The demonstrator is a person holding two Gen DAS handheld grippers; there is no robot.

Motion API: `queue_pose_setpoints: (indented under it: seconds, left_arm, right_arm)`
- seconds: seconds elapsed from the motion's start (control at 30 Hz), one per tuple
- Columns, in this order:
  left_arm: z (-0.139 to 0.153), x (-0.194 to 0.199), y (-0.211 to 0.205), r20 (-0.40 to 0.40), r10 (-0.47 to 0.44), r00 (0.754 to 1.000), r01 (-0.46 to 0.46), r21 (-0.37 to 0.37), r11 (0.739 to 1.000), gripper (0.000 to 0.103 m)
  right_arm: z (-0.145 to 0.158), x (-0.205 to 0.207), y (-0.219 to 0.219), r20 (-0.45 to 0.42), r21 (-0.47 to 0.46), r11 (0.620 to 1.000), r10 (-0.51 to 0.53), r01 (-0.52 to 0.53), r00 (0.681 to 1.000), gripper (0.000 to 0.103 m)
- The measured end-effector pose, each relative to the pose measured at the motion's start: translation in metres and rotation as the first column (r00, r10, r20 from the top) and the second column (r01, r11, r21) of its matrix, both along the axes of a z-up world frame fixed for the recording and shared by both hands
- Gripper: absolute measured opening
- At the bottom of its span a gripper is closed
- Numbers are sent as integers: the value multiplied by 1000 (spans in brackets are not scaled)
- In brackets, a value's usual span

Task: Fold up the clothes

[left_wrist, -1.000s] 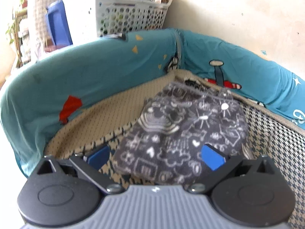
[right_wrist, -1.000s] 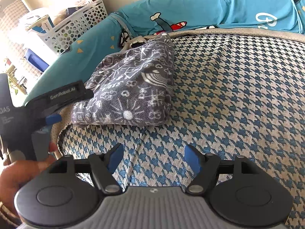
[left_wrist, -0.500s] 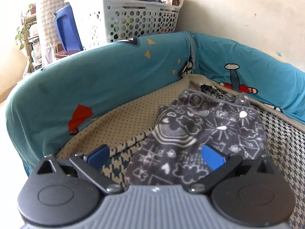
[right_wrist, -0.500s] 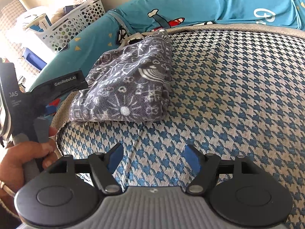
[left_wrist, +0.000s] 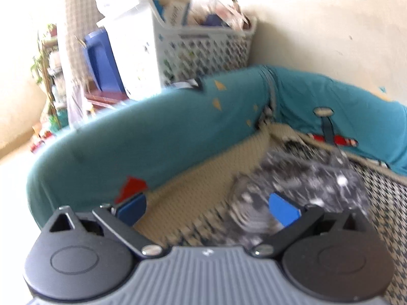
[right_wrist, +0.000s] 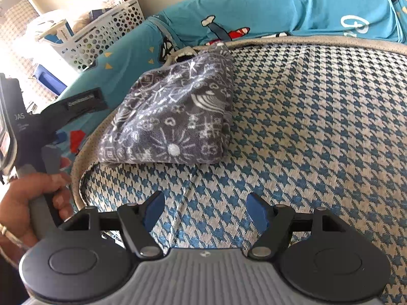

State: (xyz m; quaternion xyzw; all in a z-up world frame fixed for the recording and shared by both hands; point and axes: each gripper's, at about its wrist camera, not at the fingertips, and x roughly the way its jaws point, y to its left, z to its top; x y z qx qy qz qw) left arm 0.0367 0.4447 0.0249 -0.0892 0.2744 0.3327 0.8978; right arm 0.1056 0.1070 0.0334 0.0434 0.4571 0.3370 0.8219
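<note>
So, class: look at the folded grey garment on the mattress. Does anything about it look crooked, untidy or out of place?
Nothing much stands out. The folded grey garment lies as a compact bundle in the corner of the houndstooth mattress, beside the teal bumper. Its upper corner is slightly bunched against the bumper. Both grippers are open and clear of it.

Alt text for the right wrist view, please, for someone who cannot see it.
A folded grey fleece garment with white doodle print lies on a blue-and-cream houndstooth mattress, beside a teal cartoon-print bumper. The right tool hangs open and empty over the mattress; at left a hand grips the left tool's handle.
</note>
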Motion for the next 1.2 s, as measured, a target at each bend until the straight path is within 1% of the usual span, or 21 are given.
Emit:
queue_pose_setpoints:
  seconds: [0.1, 0.2, 0.3, 0.4, 0.47, 0.63, 0.7, 0.73, 0.83, 0.9, 1.0, 1.2]
  left_arm:
    - [13, -12, 18, 34, 14, 999, -14, 20, 1000, 103]
    - [21, -26, 32, 55, 31, 998, -33, 30, 999, 103]
    - [23, -40, 33, 52, 23, 998, -22, -8, 1000, 103]
    - [20, -49, 21, 14, -30, 999, 31, -82, 996, 103]
    - [18, -53, 5, -9, -81, 997, 80, -117, 990, 103]
    - [15, -60, -40, -52, -192, 980, 182, -157, 971, 103]
    - [12, -62, -57, -72, -236, 969, 223, -146, 964, 103]
    - [10, -62, -65, -91, -244, 965, 232, -127, 964, 103]
    - [0, -61, -87, -170, -252, 953, 243, -72, 967, 103]
    - [-6, -62, -99, -207, -248, 946, 244, -47, 969, 103]
    - [-10, -63, -109, -218, -255, 942, 250, -47, 967, 103]
    - [-10, -66, -113, -203, -237, 950, 227, -72, 971, 103]
  right_arm:
    - [5, 1, -2, 18, 11, 1000, -6, 6, 1000, 71]
    - [7, 3, -3, 12, 26, 1000, -16, 16, 1000, 71]
    - [7, 4, -5, 7, 30, 999, -21, 21, 1000, 71]
    - [7, 4, -7, 4, 32, 999, -15, 15, 1000, 71]
    - [8, 2, -7, 0, 33, 999, -8, 8, 1000, 71]
    - [14, -5, -5, 1, 40, 999, 9, -9, 1000, 71]
    - [16, -8, -4, 4, 24, 1000, 10, -10, 1000, 72]
    - [16, -9, -4, 5, 18, 1000, 8, -8, 1000, 72]
    - [16, -12, -4, 5, 2, 1000, 3, -3, 1000, 72]
    - [15, -12, -4, 4, -3, 1000, 4, -4, 1000, 72]
    - [12, -13, -5, -2, -7, 1000, 6, -6, 1000, 72]
    - [13, -14, -6, 3, -9, 1000, 9, -8, 1000, 72]
